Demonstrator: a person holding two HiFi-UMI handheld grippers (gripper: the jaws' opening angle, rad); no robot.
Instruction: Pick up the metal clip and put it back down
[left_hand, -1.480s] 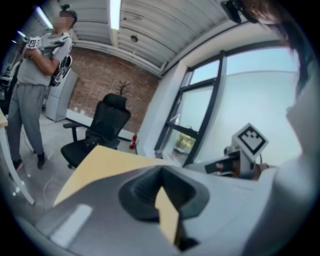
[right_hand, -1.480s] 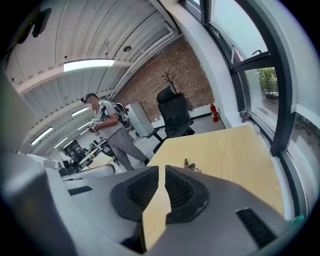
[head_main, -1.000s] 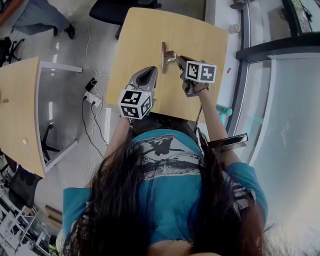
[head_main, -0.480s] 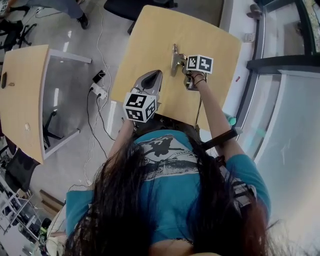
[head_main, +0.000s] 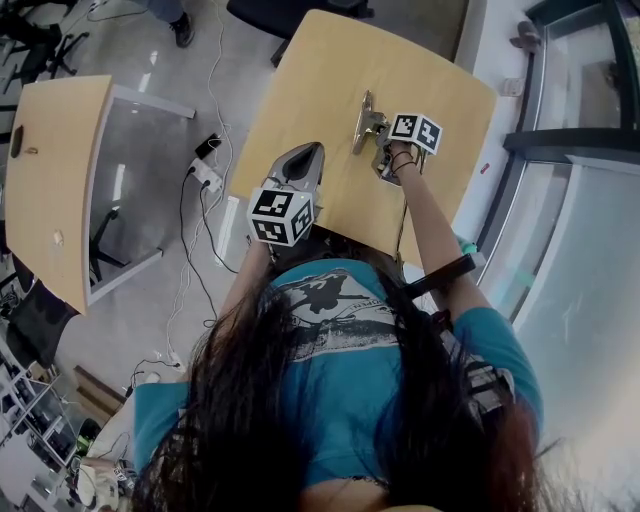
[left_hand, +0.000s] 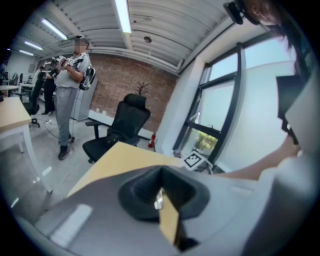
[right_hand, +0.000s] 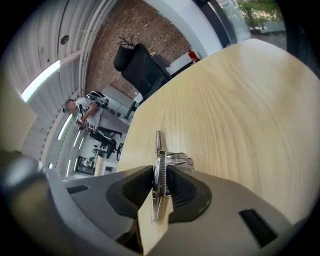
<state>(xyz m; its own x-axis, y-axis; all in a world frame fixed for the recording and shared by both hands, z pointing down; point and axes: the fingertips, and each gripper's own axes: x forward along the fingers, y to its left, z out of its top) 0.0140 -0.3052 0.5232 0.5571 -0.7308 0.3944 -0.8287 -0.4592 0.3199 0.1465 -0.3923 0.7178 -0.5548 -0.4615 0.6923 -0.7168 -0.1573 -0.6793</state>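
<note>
Presently right claw (right_hand: 160, 174), just closing, tight on metal clip (right_hand: 159, 149); left claw (left_hand: 159, 194) closed, empty.

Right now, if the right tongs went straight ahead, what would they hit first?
The metal clip: it sits right between the right tongs, which have just been closing and seem to pinch it. Just behind it is the wooden table.

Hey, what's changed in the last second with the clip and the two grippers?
The right gripper came down and brought the metal clip onto the table. Its jaws opened and have just been closing again, with the clip between them and the pads against its sides. The left gripper stayed over the table's near edge, empty.
</note>
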